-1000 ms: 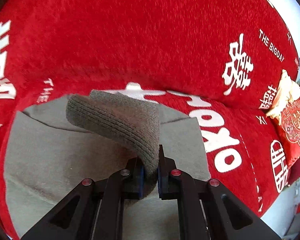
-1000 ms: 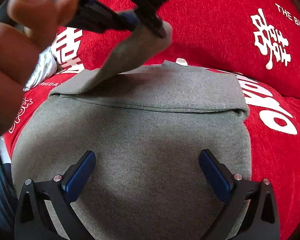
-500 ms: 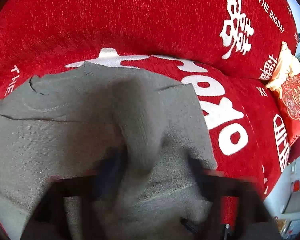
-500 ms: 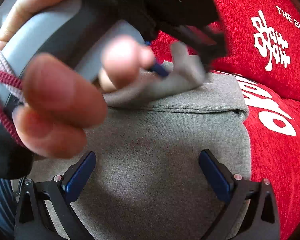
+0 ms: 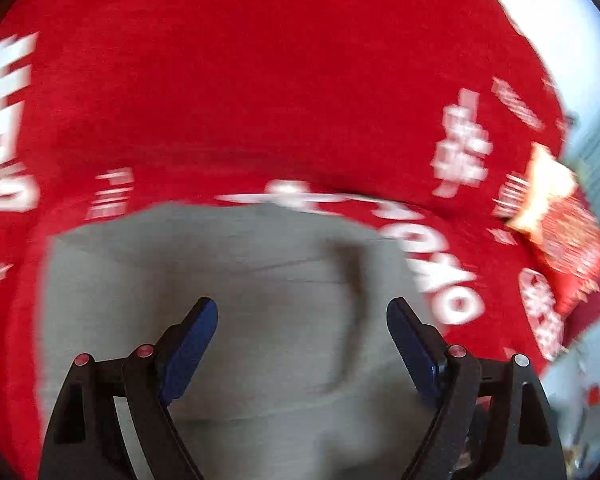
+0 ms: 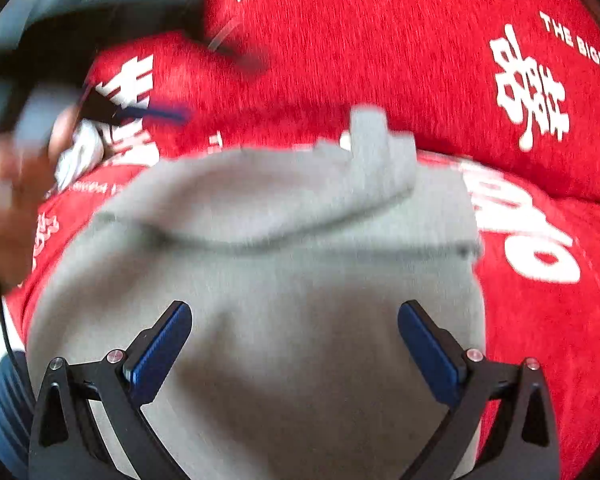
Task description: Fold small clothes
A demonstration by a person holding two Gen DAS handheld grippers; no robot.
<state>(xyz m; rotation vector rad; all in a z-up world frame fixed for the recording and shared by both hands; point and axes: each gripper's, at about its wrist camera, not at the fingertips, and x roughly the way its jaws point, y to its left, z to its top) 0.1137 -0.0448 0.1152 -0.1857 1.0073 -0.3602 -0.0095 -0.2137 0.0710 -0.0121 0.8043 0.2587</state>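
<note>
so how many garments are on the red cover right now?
1. A single grey sweater lies on the red cover, under the open right tongs, one sleeve folded across its top. Anything beneath it is hidden.

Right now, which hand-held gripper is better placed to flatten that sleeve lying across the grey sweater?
Probably the right hand-held gripper: it hangs open over the grey sweater, with the sleeve straight ahead. The left hand-held gripper, also open, appears blurred off to the side in the right view.

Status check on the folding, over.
Left gripper open, nothing between its pads. Right gripper open, empty, over the grey garment. Sleeve lies across its top on the red cover. Nothing in the way.
</note>
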